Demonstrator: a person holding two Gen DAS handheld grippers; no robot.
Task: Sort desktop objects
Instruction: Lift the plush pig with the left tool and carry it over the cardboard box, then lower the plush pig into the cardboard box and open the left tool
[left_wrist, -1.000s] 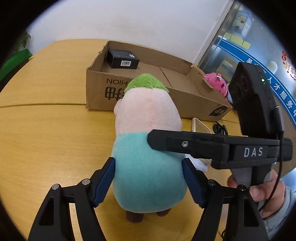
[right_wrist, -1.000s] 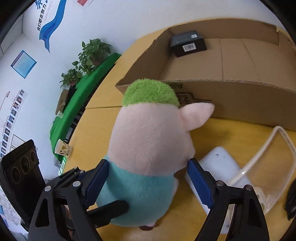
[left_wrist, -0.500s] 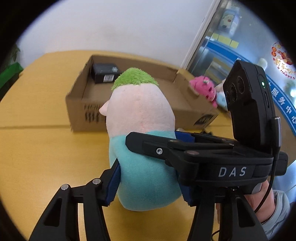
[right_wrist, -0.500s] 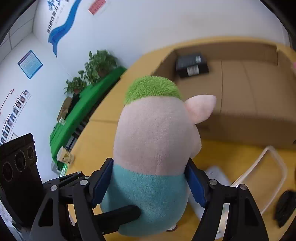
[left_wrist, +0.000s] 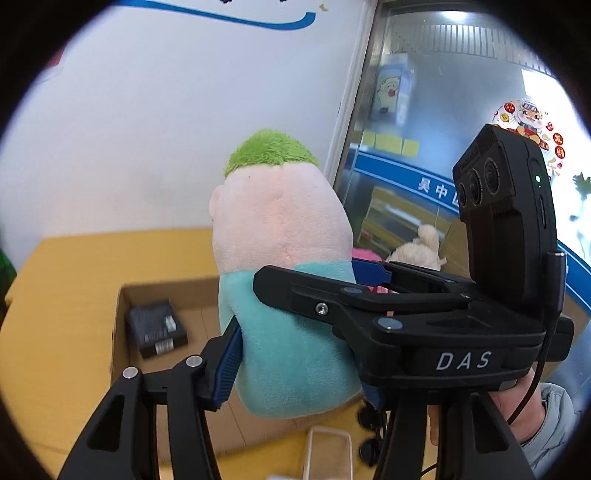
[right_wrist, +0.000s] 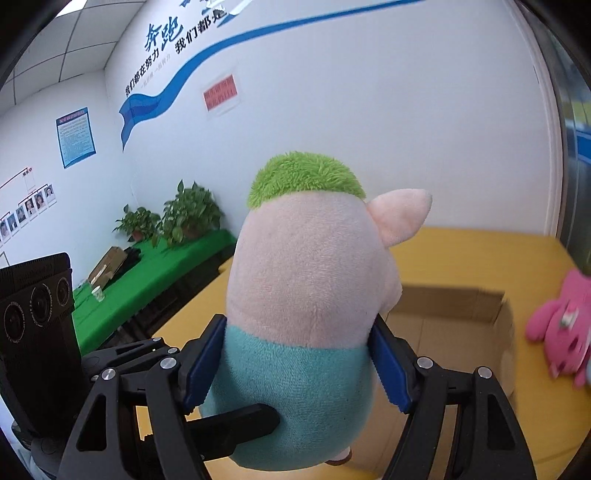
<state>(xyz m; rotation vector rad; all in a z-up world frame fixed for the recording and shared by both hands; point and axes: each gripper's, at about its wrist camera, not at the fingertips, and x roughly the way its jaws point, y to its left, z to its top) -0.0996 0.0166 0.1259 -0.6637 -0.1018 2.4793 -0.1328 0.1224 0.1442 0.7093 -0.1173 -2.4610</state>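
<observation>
A plush pig with green hair, a pink head and a teal body hangs in the air, clear of the yellow table. My left gripper is shut on its teal belly, with the blue pads pressed into both sides. My right gripper is shut on the same belly from another side, and in the left wrist view its black body crosses in front of the pig. Below and behind the pig lies an open cardboard box holding a small black box.
A pink plush toy lies on the table right of the cardboard box, and a cream plush sits behind it. A clear case and a black item lie near the box's front. A hand holds the right gripper.
Both grippers closed onto the plush pig's belly and lifted it off the table. The box and table have dropped lower in both views, and more wall shows behind the pig.
</observation>
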